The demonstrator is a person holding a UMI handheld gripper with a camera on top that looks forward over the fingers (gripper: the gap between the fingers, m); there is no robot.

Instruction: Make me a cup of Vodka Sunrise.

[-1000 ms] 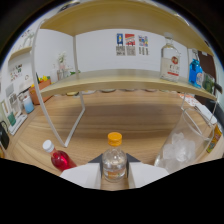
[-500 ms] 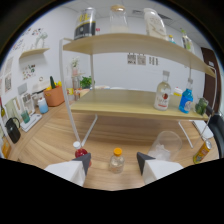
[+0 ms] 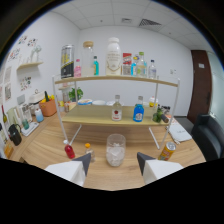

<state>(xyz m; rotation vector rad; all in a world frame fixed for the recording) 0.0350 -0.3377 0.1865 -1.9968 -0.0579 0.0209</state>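
My gripper is open, with nothing between its white fingers. Just ahead of them a clear glass cup holding ice stands on the wooden table. Left of the cup stand a small orange-capped bottle and a red bottle with a white cap. Beyond the cup, a clear bottle with a red label and a blue bottle sit on the lower shelf of a two-tier rack.
The rack's top shelf carries several tall bottles and jars. An orange can stands right of the cup near the rack's leg. A plant pot and small items sit on a side counter at left. A dark chair is at right.
The gripper has pulled back and risen away from the orange-capped bottle, which now stands free on the table. The cup and the whole rack have come into view.
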